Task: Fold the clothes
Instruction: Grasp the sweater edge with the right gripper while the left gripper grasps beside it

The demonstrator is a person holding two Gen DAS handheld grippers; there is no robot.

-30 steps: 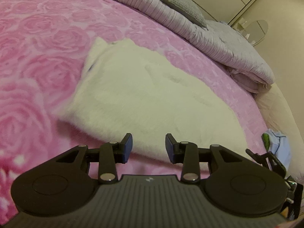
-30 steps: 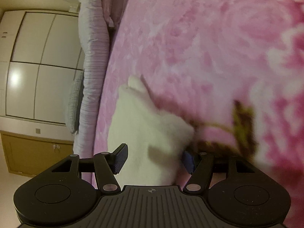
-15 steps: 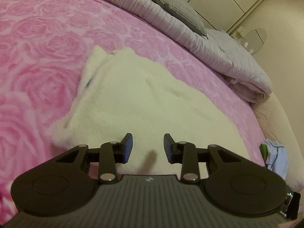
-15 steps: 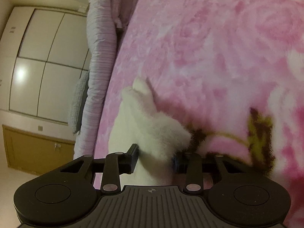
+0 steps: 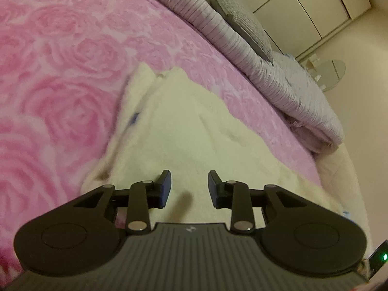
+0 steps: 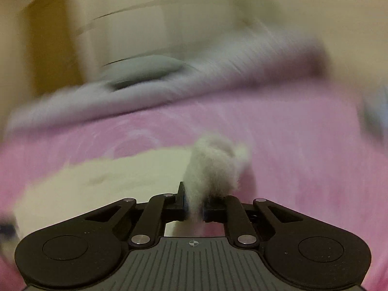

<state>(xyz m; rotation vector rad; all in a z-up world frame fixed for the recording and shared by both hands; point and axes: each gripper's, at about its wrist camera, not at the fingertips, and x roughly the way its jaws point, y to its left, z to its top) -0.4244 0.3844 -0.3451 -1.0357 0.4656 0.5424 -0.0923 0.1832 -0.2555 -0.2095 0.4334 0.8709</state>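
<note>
Since a second ago, my right gripper [image 6: 194,208] has pinched the fluffy white garment's [image 5: 184,131] corner and lifted it off the pink bedspread [image 5: 60,72]. My left gripper [image 5: 189,189] hovers spread and empty, its jaws just narrowing, so I judge the thin pinch could slip mid-swing.

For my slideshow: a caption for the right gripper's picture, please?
Right gripper pinches a fluffy white garment above the pink bedspread.

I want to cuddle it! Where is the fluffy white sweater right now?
The white sweater lies spread on the pink blanket, just ahead of the left tongs in their view; the right tongs pinch one fluffy corner of it.
</note>
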